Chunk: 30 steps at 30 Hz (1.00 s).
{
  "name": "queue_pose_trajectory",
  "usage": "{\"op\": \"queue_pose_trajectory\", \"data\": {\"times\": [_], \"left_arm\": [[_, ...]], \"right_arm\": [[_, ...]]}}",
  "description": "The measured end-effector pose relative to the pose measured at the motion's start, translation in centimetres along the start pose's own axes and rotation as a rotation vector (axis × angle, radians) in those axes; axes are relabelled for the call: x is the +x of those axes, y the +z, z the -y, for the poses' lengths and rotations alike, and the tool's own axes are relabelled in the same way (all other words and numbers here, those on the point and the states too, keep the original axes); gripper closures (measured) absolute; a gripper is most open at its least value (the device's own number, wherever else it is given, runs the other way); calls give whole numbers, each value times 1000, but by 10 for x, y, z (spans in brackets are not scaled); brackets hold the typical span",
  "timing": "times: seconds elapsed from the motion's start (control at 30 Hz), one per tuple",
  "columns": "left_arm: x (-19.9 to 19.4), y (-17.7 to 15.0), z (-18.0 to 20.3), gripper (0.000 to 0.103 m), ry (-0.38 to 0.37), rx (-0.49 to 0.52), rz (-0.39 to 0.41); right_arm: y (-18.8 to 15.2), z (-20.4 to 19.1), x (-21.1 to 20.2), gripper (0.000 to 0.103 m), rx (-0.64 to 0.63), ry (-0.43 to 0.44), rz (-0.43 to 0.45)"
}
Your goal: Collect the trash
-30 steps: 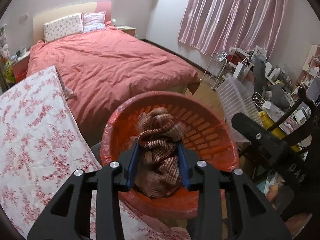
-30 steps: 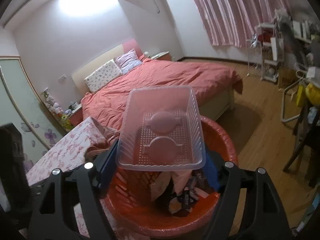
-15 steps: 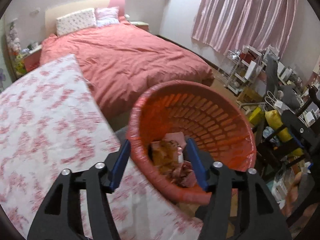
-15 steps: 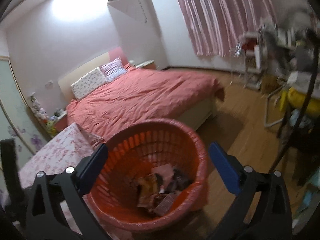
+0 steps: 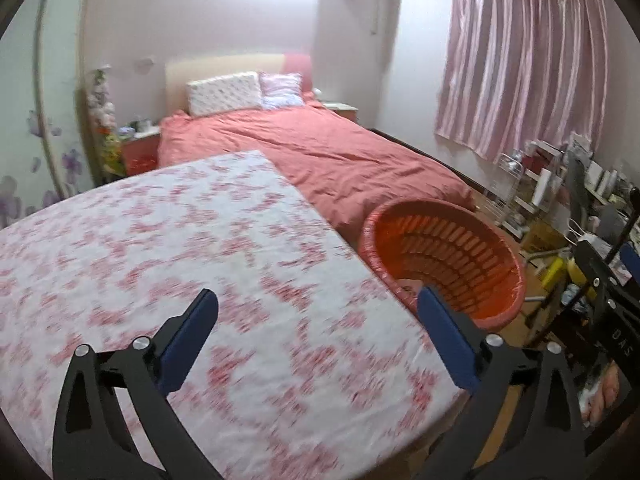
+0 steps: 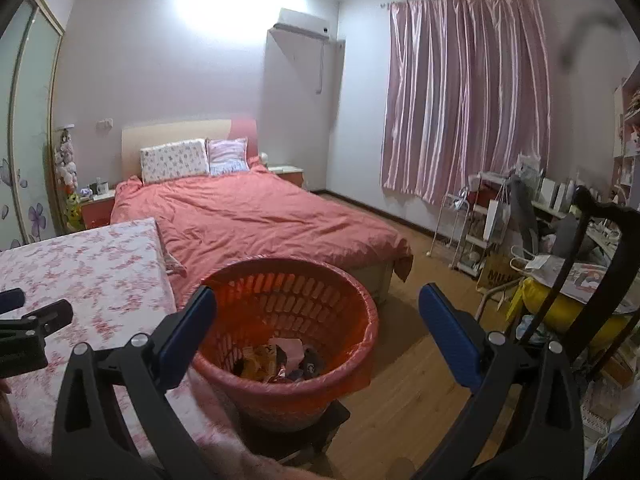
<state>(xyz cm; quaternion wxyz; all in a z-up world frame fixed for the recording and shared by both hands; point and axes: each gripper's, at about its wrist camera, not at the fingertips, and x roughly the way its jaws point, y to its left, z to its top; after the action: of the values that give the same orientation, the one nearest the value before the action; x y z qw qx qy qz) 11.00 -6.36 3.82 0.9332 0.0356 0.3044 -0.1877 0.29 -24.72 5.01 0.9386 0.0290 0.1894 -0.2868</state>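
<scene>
L gripper (image 5: 316, 336) has just been opening; its jaws now stand wide apart w/ nothing between them. A sec ago it pinched a brown checked rag over the basket (image 5: 496, 280); now it hangs over the floral table (image 5: 160, 240), which looks bare of litter. R gripper (image 6: 316, 320) is likewise spread wide and empty, its clear tray gone; both drops look done, so this round of the task seems finished. L view hides the basket's bottom. R view shows the trash (image 6: 276, 360) lying inside, plus the stool under the basket.
</scene>
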Motion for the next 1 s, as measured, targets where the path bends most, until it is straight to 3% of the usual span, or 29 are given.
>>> {"op": "queue_pose_trajectory", "data": {"times": [0.33, 0.57, 0.8, 1.0], "left_arm": [[-40, -37, -12, 3, 155, -24, 70], [-62, -56, -25, 3, 217, -91, 84], [-82, -74, -28, 3, 291, -92, 119], [-88, -85, -31, 3, 307, -109, 99]], "right_arm": [[-22, -20, -58, 4, -7, 43, -10], [-35, -29, -79, 4, -3, 54, -41], [-45, -37, -98, 4, -24, -26, -18], [-54, -34, -99, 4, -9, -47, -50]]}}
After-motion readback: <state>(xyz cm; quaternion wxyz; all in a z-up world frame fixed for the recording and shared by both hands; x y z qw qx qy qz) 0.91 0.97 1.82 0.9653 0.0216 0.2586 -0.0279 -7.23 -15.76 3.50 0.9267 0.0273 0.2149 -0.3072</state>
